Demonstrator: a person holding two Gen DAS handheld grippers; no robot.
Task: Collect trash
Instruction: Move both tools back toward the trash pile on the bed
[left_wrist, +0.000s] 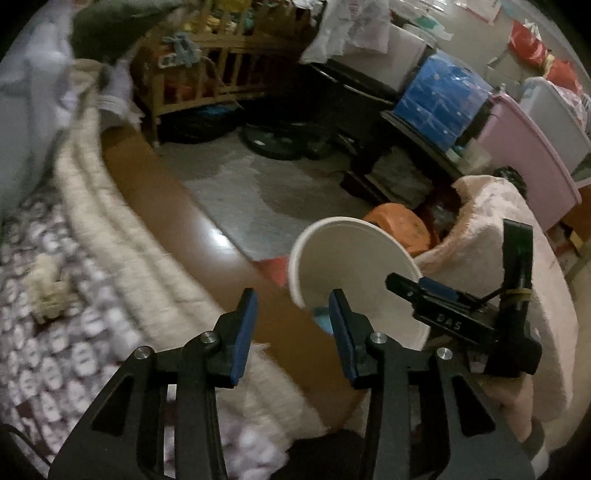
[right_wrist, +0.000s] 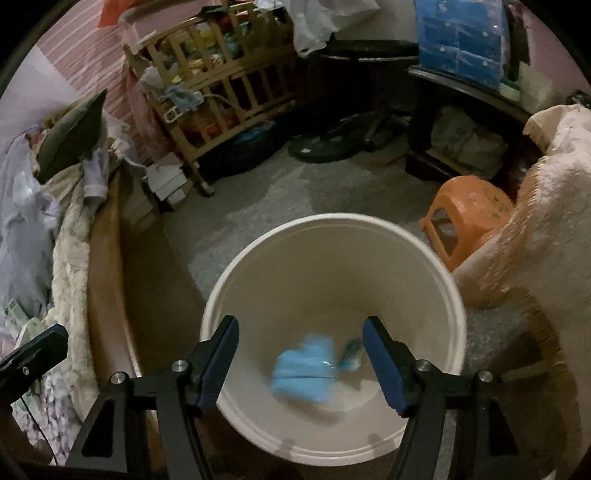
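A white round bin (right_wrist: 332, 266) stands on the floor below my right gripper (right_wrist: 300, 360), which is open and empty above its mouth. A blue face mask (right_wrist: 303, 373) and a small blue-green wrapper (right_wrist: 351, 356) lie inside, blurred. In the left wrist view the bin (left_wrist: 351, 258) is right of my left gripper (left_wrist: 291, 325), which is open and empty beside the bed edge. The right gripper (left_wrist: 424, 291) shows there over the bin's rim. A crumpled pale tissue (left_wrist: 46, 291) lies on the patterned bedspread at left.
A brown bed frame (left_wrist: 155, 184) runs along the left with a cream blanket (left_wrist: 110, 229). An orange plastic stool (right_wrist: 465, 218), a pink fluffy cloth (right_wrist: 546, 206), a wooden crib (right_wrist: 218, 74), a fan base (right_wrist: 325, 147) and dark shelves with a blue pack (left_wrist: 443, 92) ring the grey floor.
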